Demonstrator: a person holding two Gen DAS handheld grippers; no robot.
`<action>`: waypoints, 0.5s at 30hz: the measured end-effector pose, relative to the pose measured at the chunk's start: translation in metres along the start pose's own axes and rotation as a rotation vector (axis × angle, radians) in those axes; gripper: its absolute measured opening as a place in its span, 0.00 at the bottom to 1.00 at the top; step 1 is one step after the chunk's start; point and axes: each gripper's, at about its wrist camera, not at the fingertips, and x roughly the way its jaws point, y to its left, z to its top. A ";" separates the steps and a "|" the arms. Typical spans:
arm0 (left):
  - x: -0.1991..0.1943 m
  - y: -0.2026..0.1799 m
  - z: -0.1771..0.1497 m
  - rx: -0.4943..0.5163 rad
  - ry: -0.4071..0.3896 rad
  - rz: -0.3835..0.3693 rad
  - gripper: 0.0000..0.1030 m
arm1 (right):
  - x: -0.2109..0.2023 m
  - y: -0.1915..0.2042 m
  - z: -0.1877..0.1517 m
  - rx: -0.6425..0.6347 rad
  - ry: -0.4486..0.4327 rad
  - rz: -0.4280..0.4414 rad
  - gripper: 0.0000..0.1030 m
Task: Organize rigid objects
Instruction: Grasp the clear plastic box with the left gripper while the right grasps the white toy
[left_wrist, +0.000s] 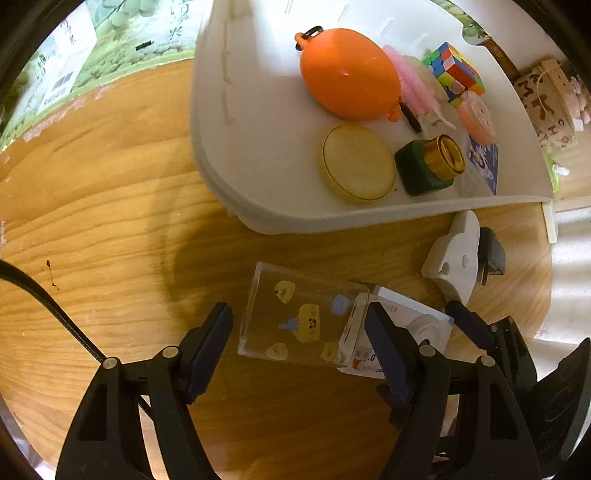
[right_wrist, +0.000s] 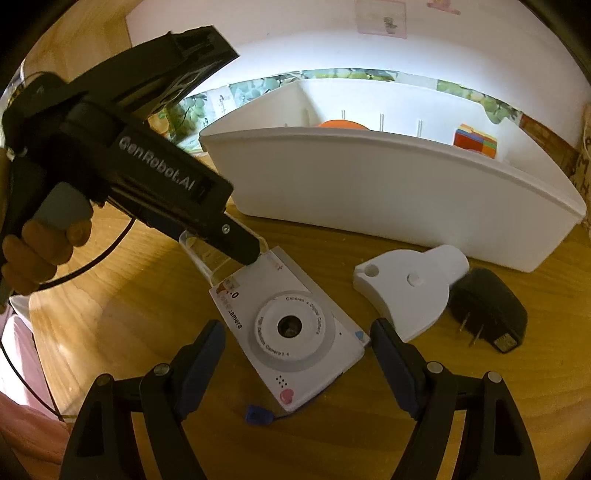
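A clear acrylic block (left_wrist: 295, 317) with yellow cartoon stickers lies on the wooden table, resting partly on a white children's camera (right_wrist: 295, 332). My left gripper (left_wrist: 299, 332) is open with its fingers on either side of the block. My right gripper (right_wrist: 297, 354) is open with its fingers on either side of the camera. The white bin (left_wrist: 258, 155) holds an orange pouch (left_wrist: 349, 74), a round yellow case (left_wrist: 356, 162), a green bottle with a gold cap (left_wrist: 428, 162) and a puzzle cube (left_wrist: 454, 70). In the right wrist view the left gripper's body covers part of the block (right_wrist: 207, 254).
A white plastic piece (right_wrist: 406, 291) and a black plug adapter (right_wrist: 487, 310) lie on the table right of the camera, in front of the bin (right_wrist: 369, 192). A small blue tag (right_wrist: 256, 413) lies by the camera. A black cable (left_wrist: 48, 302) crosses the left.
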 end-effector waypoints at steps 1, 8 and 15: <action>0.000 0.001 0.001 -0.003 0.002 -0.004 0.71 | 0.001 0.001 0.001 -0.007 0.001 -0.001 0.79; -0.005 0.003 0.003 -0.003 0.005 -0.005 0.68 | 0.011 0.006 0.008 -0.074 0.018 0.005 0.80; -0.006 0.002 0.000 -0.035 0.013 0.002 0.67 | 0.025 0.014 0.015 -0.162 0.050 0.005 0.80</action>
